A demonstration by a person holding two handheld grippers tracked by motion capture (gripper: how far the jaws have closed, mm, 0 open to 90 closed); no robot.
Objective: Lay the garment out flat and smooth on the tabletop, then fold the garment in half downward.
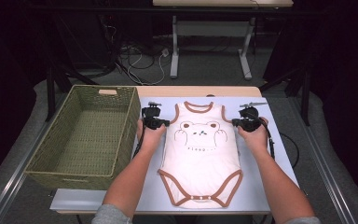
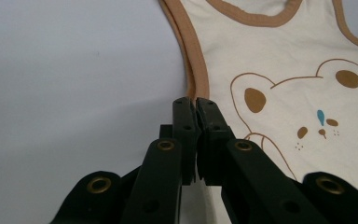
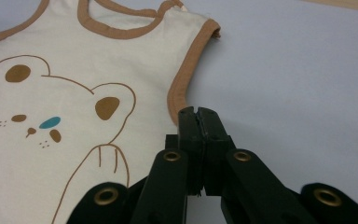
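Observation:
A cream baby bodysuit (image 1: 200,154) with brown trim and a bear print lies flat on the pale table (image 1: 265,182), neck away from me. My left gripper (image 1: 167,123) is at its left underarm. In the left gripper view the jaws (image 2: 196,100) are shut, with the brown armhole trim of the bodysuit (image 2: 284,56) running in between the tips. My right gripper (image 1: 234,122) is at the right underarm. In the right gripper view its jaws (image 3: 199,111) are shut at the lower end of the armhole trim of the bodysuit (image 3: 74,56), pinching the edge.
A large green woven basket (image 1: 126,140) stands empty on the left part of the table, close to my left hand. Beyond the table's far edge are the legs of a white desk (image 1: 175,51) and loose cables (image 1: 140,65) on the floor.

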